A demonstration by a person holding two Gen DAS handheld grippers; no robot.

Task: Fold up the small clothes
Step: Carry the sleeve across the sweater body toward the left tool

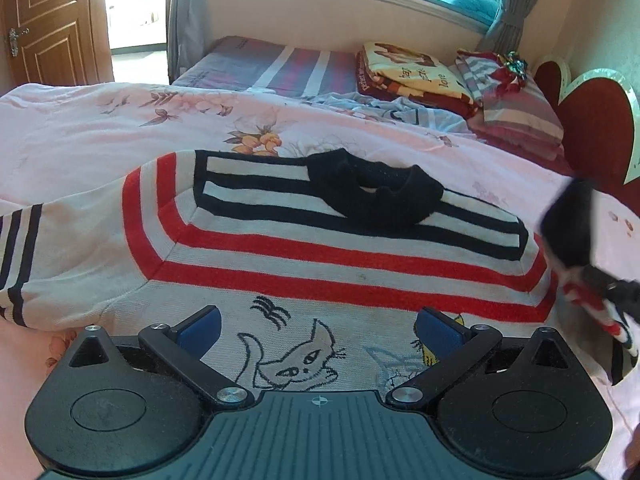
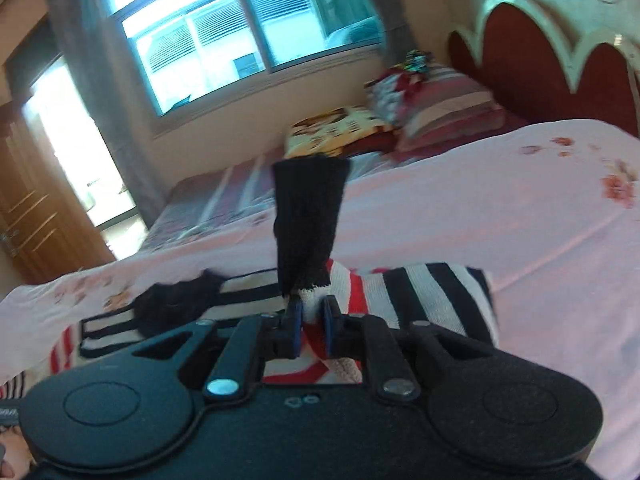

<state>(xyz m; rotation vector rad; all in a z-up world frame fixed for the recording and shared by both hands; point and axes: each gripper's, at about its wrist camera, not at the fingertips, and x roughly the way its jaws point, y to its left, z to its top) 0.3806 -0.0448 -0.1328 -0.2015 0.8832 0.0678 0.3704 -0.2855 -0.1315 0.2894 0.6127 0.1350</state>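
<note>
Sweater [image 1: 280,248]: flat on the bed [image 1: 80,128].
Right gripper [image 2: 313,316]: pinches its blurred sleeve cuff [image 2: 308,216].
Left gripper [image 1: 318,326]: gaping, empty.

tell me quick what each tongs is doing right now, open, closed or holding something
Left tongs: open, nothing between the pads, above the sweater's cat print.
Right tongs: closed on the sweater's sleeve, near its black cuff, lifted off the bed.
</note>
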